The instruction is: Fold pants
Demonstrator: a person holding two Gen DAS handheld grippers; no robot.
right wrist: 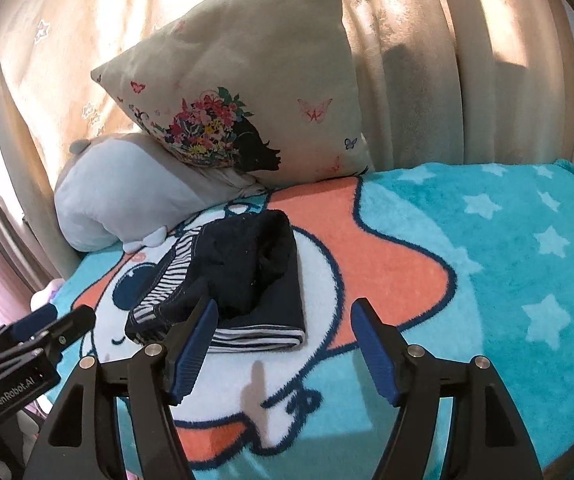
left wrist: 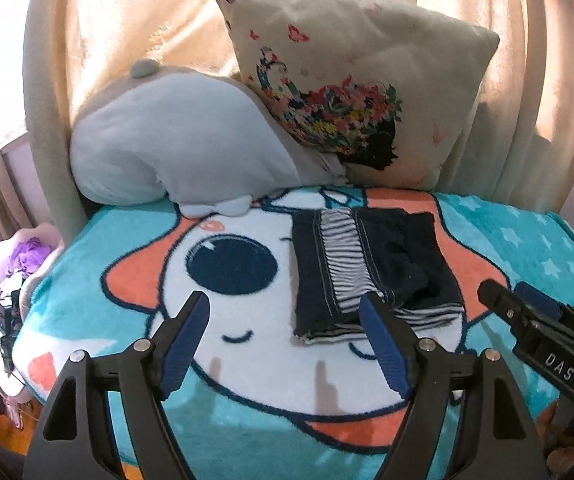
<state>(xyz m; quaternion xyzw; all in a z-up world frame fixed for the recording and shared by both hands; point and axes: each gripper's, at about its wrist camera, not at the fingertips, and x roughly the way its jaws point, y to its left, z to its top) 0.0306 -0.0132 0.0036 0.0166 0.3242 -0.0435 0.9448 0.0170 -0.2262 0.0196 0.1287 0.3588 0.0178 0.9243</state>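
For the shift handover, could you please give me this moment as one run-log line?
dark navy pants with striped lining: folded on cartoon fleece blanket | left tongs: open, empty | right tongs: open, empty

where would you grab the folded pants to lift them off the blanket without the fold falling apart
Take the folded pants at the near edge, where the striped and navy layers stack flush. Come in low from the front, one finger under, one over. The lumpy top fold is loose and would likely slip if pinched alone. Both the right gripper and left gripper stand open.
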